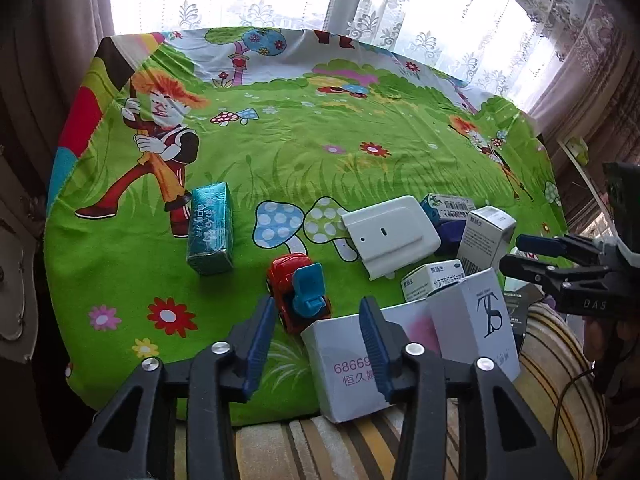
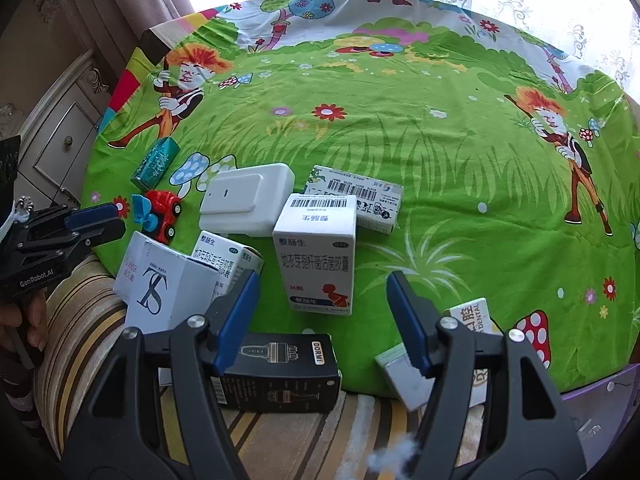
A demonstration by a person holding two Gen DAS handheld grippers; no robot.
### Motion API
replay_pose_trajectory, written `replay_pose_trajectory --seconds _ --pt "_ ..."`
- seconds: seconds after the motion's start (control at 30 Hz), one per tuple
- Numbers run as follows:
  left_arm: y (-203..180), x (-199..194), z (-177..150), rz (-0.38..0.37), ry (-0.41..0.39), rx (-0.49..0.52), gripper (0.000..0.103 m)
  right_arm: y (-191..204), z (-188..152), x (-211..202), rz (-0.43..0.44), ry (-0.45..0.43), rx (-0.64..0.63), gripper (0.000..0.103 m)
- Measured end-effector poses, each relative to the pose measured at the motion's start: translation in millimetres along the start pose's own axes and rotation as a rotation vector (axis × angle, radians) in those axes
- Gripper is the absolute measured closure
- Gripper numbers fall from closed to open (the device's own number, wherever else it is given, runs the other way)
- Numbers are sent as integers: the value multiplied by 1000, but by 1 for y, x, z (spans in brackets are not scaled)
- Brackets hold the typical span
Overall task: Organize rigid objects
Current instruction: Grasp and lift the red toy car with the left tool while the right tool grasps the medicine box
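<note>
Several boxes and a toy lie on a cartoon-print green cloth (image 1: 320, 152). My left gripper (image 1: 316, 344) is open and empty, just short of a red and blue toy car (image 1: 300, 294) and a white box with pink print (image 1: 344, 364). A teal box (image 1: 210, 230) lies to its left. My right gripper (image 2: 322, 320) is open and empty, above a black DORMI box (image 2: 280, 370), with an upright white medicine box (image 2: 316, 252) just ahead. A white plastic case (image 2: 248, 198) and a white TS box (image 2: 168, 292) lie to the left.
A barcode carton (image 2: 356, 196) lies behind the medicine box. A dental box (image 2: 476, 320) and a pale flat box (image 2: 404, 376) lie by my right finger. A striped cushion (image 2: 80, 320) borders the cloth's near edge. A cabinet (image 2: 60, 140) stands left; lace curtains (image 1: 440, 8) hang behind.
</note>
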State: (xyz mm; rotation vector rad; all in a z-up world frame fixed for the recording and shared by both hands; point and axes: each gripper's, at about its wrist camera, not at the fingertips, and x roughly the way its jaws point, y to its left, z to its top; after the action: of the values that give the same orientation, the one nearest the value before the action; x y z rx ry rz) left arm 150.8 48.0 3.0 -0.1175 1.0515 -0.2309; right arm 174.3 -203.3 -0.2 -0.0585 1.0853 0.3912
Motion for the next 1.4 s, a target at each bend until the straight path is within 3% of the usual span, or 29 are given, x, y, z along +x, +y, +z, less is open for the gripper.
replay_pose_trajectory --seconds 0.23,0.3,0.37,0.5,0.57,0.6,1.4 --pt "2 22 10 35 46 -91 55 2 1 4 -14 -7 -7 34" --pt "1 26 11 46 53 -92 65 4 3 6 -19 -7 -12 34" --pt "1 28 10 60 56 -94 83 5 5 9 -27 -9 -13 34" --pt "2 23 8 65 27 -97 83 7 10 16 -39 -8 -19 34" --pt "2 19 7 65 2 -101 84 8 11 18 -36 -6 -27 55" --pt "2 17 7 66 -8 -102 84 9 11 19 -34 -9 -29 58" --pt "-12 -35 24 82 -199 -82 84 -4 1 -53 -77 -218 11 58"
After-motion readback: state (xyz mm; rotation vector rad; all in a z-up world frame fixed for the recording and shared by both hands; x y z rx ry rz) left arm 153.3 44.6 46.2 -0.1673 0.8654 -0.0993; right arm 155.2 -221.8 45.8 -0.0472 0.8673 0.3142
